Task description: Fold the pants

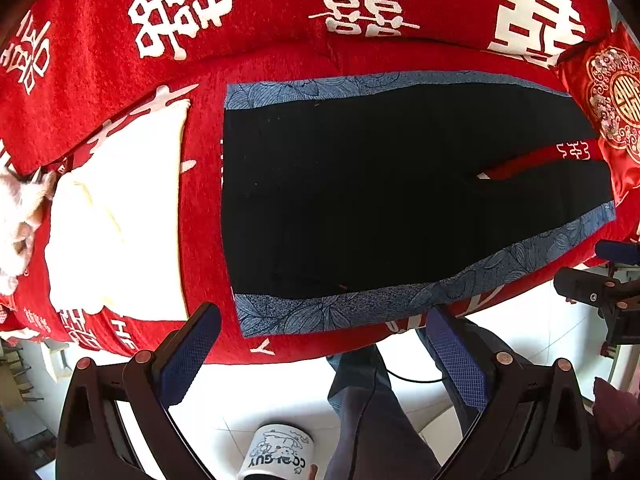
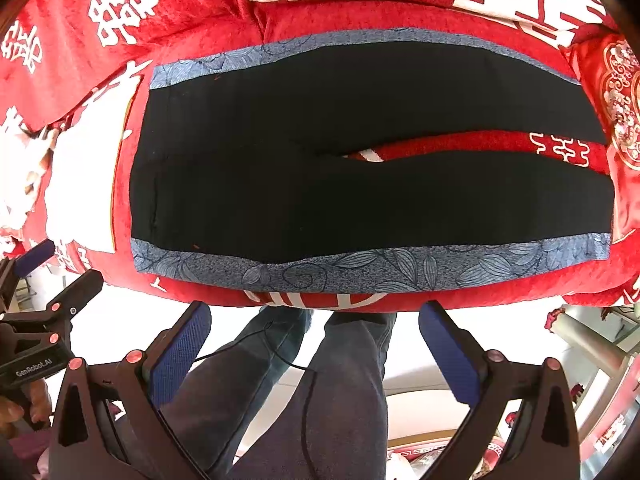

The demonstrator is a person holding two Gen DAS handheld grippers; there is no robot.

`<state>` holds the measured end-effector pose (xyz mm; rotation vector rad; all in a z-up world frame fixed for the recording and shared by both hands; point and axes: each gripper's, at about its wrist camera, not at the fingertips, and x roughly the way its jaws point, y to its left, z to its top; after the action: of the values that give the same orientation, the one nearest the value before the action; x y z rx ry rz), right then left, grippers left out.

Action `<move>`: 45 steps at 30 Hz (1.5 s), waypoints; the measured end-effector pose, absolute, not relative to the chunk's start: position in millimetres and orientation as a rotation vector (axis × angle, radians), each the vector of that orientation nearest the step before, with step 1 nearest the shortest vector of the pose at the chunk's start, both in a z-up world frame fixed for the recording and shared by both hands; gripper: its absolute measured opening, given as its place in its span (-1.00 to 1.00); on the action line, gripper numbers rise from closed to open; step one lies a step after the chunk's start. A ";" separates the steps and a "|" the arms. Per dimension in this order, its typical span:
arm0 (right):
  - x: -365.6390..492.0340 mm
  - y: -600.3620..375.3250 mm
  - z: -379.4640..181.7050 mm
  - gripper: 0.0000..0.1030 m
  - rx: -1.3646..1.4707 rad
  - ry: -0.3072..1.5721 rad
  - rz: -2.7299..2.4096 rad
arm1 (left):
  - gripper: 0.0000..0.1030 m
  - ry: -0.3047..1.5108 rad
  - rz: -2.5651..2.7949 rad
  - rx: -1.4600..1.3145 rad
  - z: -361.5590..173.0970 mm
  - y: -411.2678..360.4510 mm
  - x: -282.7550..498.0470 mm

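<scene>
A: Both tools wide open, holding nothing. Left tool [image 1: 322, 344] and right tool [image 2: 314, 340] hang off the sofa [image 2: 400, 16] front edge, pants [image 2: 320, 184] flat just ahead of the fingers, waistband toward the left tool, legs out past the right tool.

B: Risks?

A: Near blue floral trim [image 2: 360, 270] sits right at the sofa lip. A shallow pinch could grab the red cover too, or only the top layer. Black fabric hides the layering, so can't confirm. White cloth [image 1: 116, 216] beyond the left tool's left finger could snag.
</scene>
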<state>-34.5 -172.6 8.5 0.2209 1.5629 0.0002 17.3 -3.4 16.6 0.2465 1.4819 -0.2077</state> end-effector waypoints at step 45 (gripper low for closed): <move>-33.6 -163.8 12.9 1.00 0.201 1.555 -0.010 | 1.00 1.474 -0.198 0.233 20.0 6.8 15.8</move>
<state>-33.6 -163.8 12.9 0.2008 1.5546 -0.0097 15.8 6.8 20.0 0.2326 1.4743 -0.1978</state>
